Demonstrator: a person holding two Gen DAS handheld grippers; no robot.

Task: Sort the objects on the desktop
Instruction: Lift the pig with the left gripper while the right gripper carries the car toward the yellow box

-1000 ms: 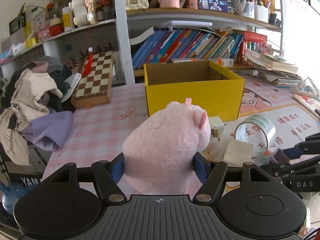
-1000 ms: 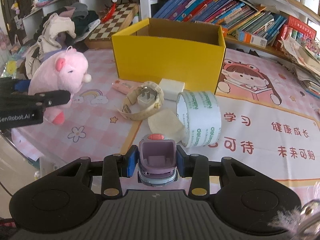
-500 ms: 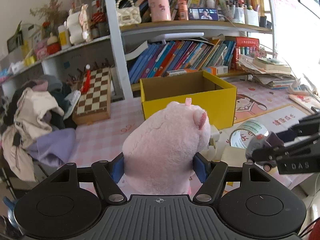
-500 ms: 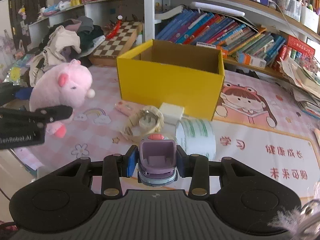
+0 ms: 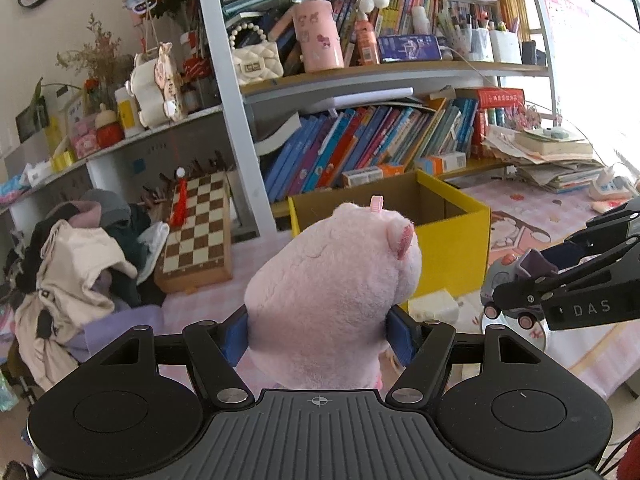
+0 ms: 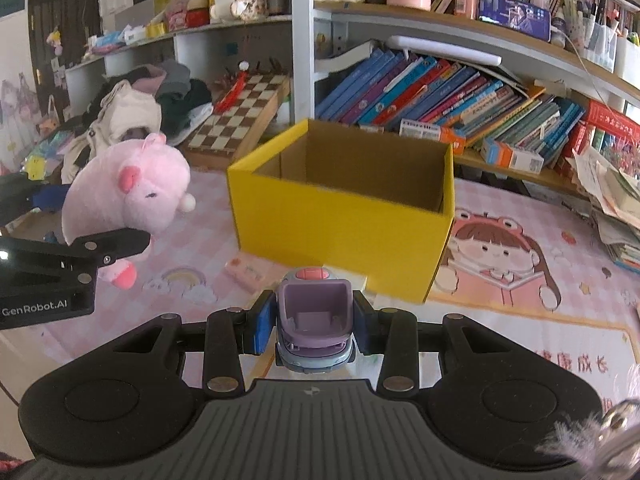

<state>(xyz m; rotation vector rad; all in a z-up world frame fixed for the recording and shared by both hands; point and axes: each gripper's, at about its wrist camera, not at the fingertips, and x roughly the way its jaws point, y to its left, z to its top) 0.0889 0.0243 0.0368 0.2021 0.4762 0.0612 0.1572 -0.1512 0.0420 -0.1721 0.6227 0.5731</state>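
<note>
My left gripper (image 5: 320,330) is shut on a pink plush pig (image 5: 332,292) and holds it above the desk, left of an open yellow cardboard box (image 5: 448,240). The plush pig also shows in the right wrist view (image 6: 128,196). My right gripper (image 6: 314,326) is shut on a small purple toy car (image 6: 314,320), held up in front of the yellow box (image 6: 340,224). In the left wrist view the toy car (image 5: 508,280) and right gripper hang at the right. The box looks empty inside.
A pink cartoon mat (image 6: 520,264) covers the desk. A white block (image 5: 434,306) and a pink eraser (image 6: 244,274) lie in front of the box. A chessboard (image 5: 198,228) and a clothes pile (image 5: 80,280) are at the left. Book shelves (image 6: 440,92) stand behind.
Both grippers have risen from the desk with the plush pig and the toy car. The right gripper has moved closer to the yellow box, and the tape roll has dropped out of its view.
</note>
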